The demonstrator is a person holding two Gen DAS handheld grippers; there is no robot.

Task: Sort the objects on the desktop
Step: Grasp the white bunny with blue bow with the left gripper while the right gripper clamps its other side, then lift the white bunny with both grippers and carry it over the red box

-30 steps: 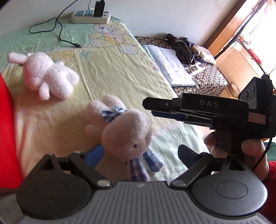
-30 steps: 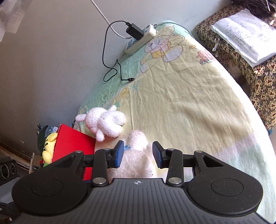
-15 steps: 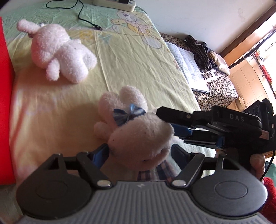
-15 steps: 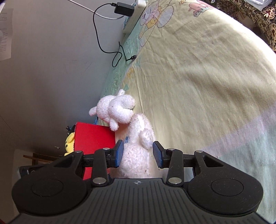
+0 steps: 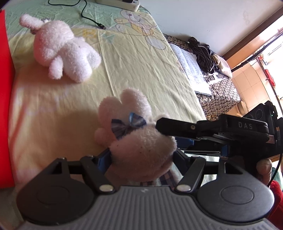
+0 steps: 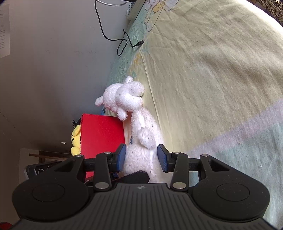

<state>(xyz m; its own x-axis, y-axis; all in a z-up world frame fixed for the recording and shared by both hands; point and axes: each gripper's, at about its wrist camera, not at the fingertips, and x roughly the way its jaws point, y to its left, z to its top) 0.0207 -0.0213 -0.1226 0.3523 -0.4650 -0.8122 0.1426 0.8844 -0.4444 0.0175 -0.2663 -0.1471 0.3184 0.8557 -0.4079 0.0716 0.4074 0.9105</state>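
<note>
A pale pink plush rabbit with a blue bow (image 5: 141, 146) stands between the fingers of my left gripper (image 5: 143, 157), which is shut on its lower body. My right gripper (image 5: 169, 138) comes in from the right with one finger above the rabbit's head and the other below. In the right wrist view the rabbit (image 6: 141, 159) fills the gap of the right gripper (image 6: 141, 157); the blue pads (image 6: 122, 157) sit close on both sides at an unchanged width. A second white plush (image 5: 65, 51) lies on the sheet further back, also visible as the plush (image 6: 123, 99) just beyond the held rabbit.
A red box (image 6: 100, 134) stands at the bed's left edge with a yellow toy (image 6: 76, 139) behind it. A power strip (image 5: 120, 3) and black cable (image 5: 92, 19) lie at the far end. An open book (image 5: 191, 65) rests on a patterned stool to the right.
The right gripper moved in until its pads flank the rabbit; its gap stayed the same. The left gripper's fingers narrowed slightly on the rabbit and moved nearer the second plush.
</note>
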